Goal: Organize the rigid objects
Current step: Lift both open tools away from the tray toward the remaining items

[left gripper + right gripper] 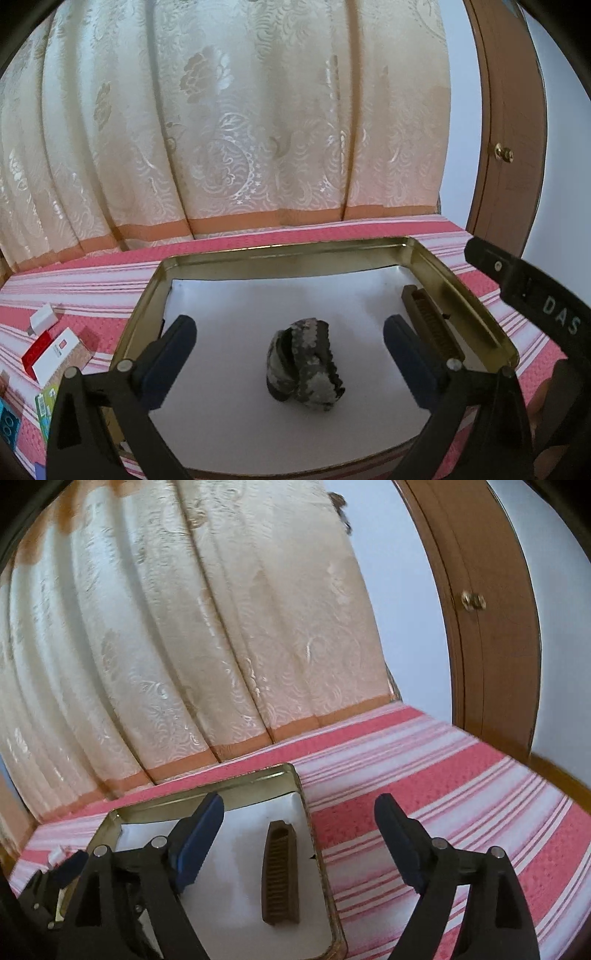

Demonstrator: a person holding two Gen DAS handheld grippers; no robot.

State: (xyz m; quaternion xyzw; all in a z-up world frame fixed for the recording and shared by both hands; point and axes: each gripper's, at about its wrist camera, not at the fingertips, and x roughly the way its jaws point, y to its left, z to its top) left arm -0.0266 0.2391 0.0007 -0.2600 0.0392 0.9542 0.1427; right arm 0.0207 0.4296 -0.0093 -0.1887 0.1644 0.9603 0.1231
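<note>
A shallow gold tin tray (476,295) with a white lining lies on the pink striped cloth. In its middle rests a grey and black speckled lump (304,363), between the wide-spread jaws of my left gripper (290,339), untouched by either pad. A brown comb (434,325) lies along the tray's right wall. In the right wrist view the same comb (280,875) lies flat inside the tray (321,871), and my right gripper (299,825) stands open above it without touching it. The right gripper's black body shows at the left wrist view's right edge.
Small boxes, a red and white one (51,356) and a white one (44,317), lie on the cloth left of the tray. A cream patterned curtain (221,129) hangs close behind. A brown wooden door (491,627) stands at the right. Striped cloth (443,794) stretches right of the tray.
</note>
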